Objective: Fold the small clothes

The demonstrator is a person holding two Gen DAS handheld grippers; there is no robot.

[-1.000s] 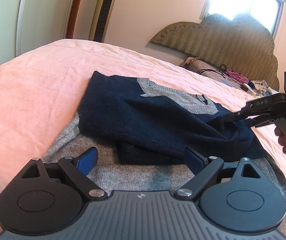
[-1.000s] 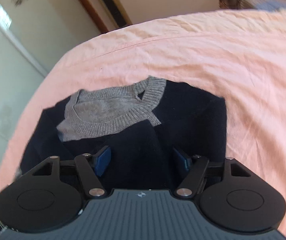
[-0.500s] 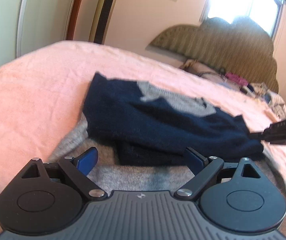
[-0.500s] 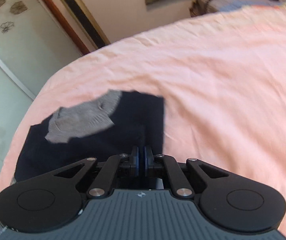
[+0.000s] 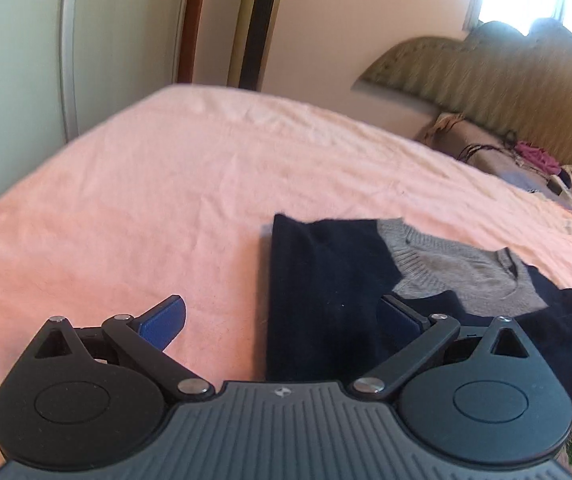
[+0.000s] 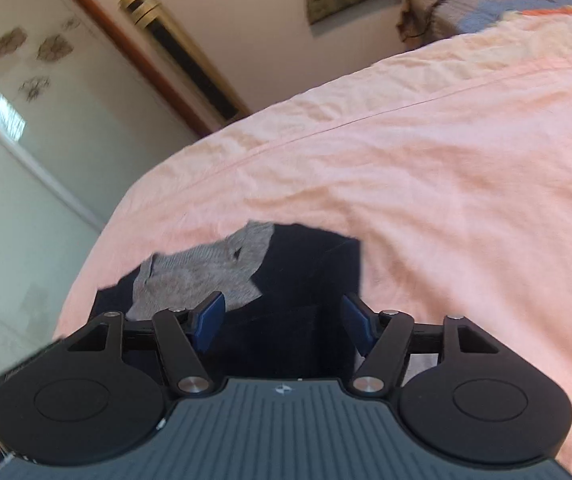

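Near the bed's (image 5: 134,200) foot edge, on the pink sheet, lies a navy sweater (image 5: 325,280) with grey collar, folded narrow. Looks soft, light and floppy; best pinched at a folded edge or corner, through all layers. Left gripper (image 5: 282,316) spread wide, just been opening, empty. Right gripper (image 6: 282,322) part open, jaws just been opening, straddling navy knit without pinching.

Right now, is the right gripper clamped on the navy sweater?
No, the right gripper has just been opening; its blue pads stand apart over the navy sweater, pinching nothing.
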